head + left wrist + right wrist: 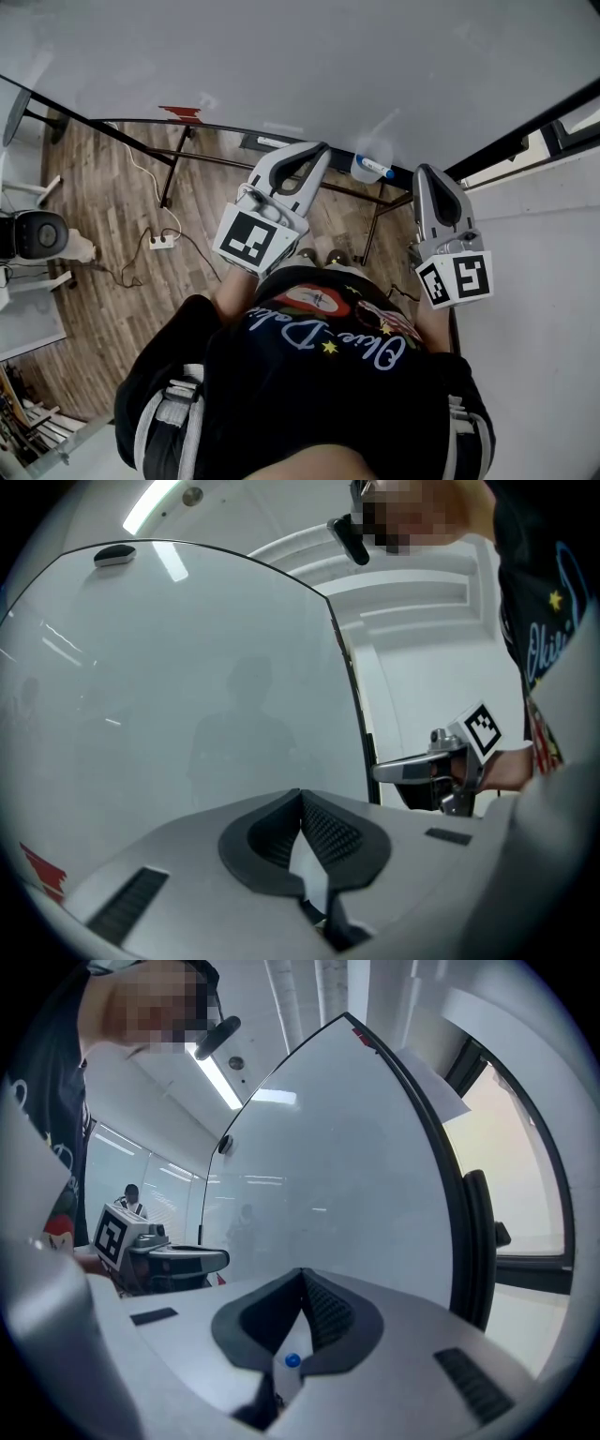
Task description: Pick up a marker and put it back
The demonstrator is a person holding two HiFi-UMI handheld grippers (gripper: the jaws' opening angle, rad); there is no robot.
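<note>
Right gripper [425, 174] is fully closed on nothing, with the marker [376, 170] at its nine o'clock in a clear holder [358, 170]; light, stiff and slick, it likely wants a mid-barrel pinch.

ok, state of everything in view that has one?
left gripper: shut, nothing between the jaws.
right gripper: shut, jaws meet at the tips, not on the marker.
marker: lying in the clear holder at the whiteboard's edge, not gripped.
whiteboard: mostly blank, one red mark.
</note>
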